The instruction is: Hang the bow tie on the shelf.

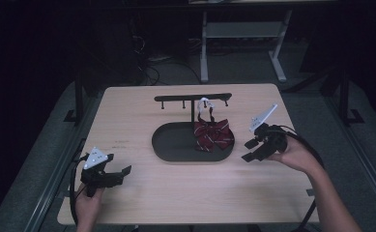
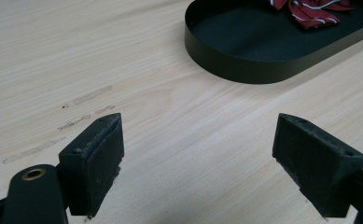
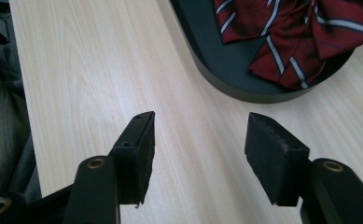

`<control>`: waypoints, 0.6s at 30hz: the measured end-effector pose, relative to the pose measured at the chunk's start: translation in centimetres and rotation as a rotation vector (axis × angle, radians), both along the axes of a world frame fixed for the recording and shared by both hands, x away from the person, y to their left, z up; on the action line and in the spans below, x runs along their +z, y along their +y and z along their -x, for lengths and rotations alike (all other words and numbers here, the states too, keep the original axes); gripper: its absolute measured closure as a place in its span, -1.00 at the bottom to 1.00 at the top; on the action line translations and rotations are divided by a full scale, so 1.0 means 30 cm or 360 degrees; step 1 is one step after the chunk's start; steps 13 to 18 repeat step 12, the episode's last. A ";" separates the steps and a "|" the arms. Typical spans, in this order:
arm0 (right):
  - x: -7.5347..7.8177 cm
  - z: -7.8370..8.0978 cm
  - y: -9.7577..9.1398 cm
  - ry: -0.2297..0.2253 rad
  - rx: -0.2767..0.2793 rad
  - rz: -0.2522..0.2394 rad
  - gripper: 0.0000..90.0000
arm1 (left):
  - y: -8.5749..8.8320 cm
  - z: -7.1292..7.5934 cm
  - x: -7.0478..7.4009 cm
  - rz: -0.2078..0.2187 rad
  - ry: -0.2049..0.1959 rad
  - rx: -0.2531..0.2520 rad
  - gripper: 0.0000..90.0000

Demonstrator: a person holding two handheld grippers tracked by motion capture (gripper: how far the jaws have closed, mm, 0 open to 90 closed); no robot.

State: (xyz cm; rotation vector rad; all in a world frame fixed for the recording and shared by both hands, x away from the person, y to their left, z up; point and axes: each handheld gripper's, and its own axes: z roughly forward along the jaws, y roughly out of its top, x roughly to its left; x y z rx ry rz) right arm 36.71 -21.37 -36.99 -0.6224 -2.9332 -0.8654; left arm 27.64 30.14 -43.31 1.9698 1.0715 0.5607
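Wood-grain table (image 1: 142,193) spreads before you, with a black oval tray (image 1: 168,142) near its centre and a black T-shaped rack (image 1: 193,98) rising from the tray's far side. Red striped bow tie (image 1: 213,134) hangs from the rack by a white loop, its lower folds reaching down to the tray floor at the tray's 3 o'clock end. Your right gripper (image 1: 251,150) sits just beside the tray at 3 o'clock of the bow tie, jaws spread apart with nothing between them; in the right gripper view the bow tie (image 3: 305,37) lies at 1 o'clock beyond the jaws, near but not touching. Your left gripper (image 1: 120,174) rests at 8 o'clock of the tray, well apart from the bow tie, jaws wide and empty over bare wood. Nothing stands between either gripper and the tray.
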 end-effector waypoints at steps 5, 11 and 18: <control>-0.017 0.027 -0.021 -0.0002 -0.0012 -0.0004 -0.07 | 0.001 -0.001 -0.001 0.0008 -0.0002 0.0003 -0.64; -0.061 0.075 -0.051 0.0024 -0.0039 -0.0011 -0.12 | -0.003 -0.001 -0.003 0.0025 0.0002 0.0011 -0.64; -0.069 0.085 -0.057 0.0023 -0.0038 -0.0025 -0.12 | -0.005 -0.001 -0.004 0.0032 0.0002 0.0008 -0.64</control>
